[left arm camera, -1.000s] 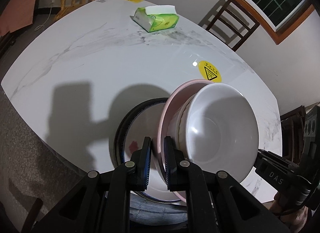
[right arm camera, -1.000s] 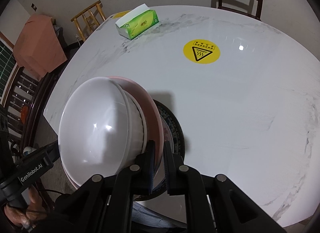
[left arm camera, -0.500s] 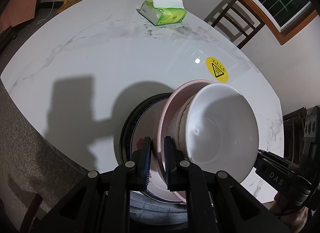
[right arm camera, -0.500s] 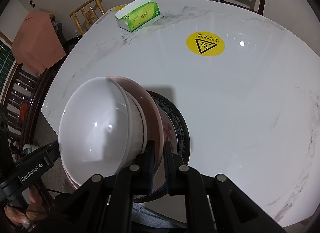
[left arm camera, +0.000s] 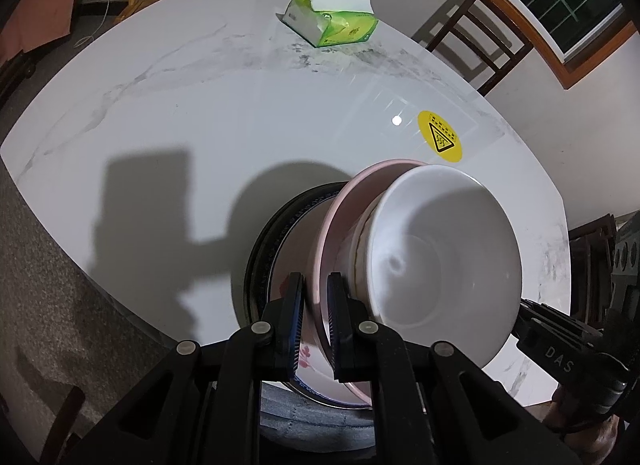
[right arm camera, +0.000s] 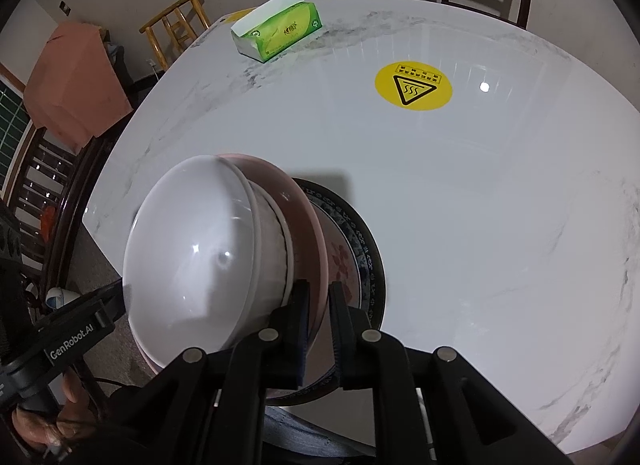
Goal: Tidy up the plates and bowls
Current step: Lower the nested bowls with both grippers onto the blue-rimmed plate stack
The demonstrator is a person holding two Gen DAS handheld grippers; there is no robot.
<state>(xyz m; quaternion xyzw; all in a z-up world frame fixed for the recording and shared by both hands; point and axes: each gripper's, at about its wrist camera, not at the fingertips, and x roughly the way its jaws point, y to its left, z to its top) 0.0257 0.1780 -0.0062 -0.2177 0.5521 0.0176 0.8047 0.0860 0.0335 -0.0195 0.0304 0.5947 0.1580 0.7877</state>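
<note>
While both clamp the pink plate's (left arm camera: 352, 201) rim lower centre, left gripper (left arm camera: 316, 305) and right gripper (right arm camera: 318, 307) carry the white bowl (left arm camera: 444, 265).

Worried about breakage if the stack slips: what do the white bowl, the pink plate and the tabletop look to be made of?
White bowl: glazed ceramic or possibly melamine; glossy, with sharp light glints. Pink plate: likely the same, smooth with a softer sheen. Tabletop: polished marble or marble-look stone, white with grey veins and mirror-like reflections.
</note>
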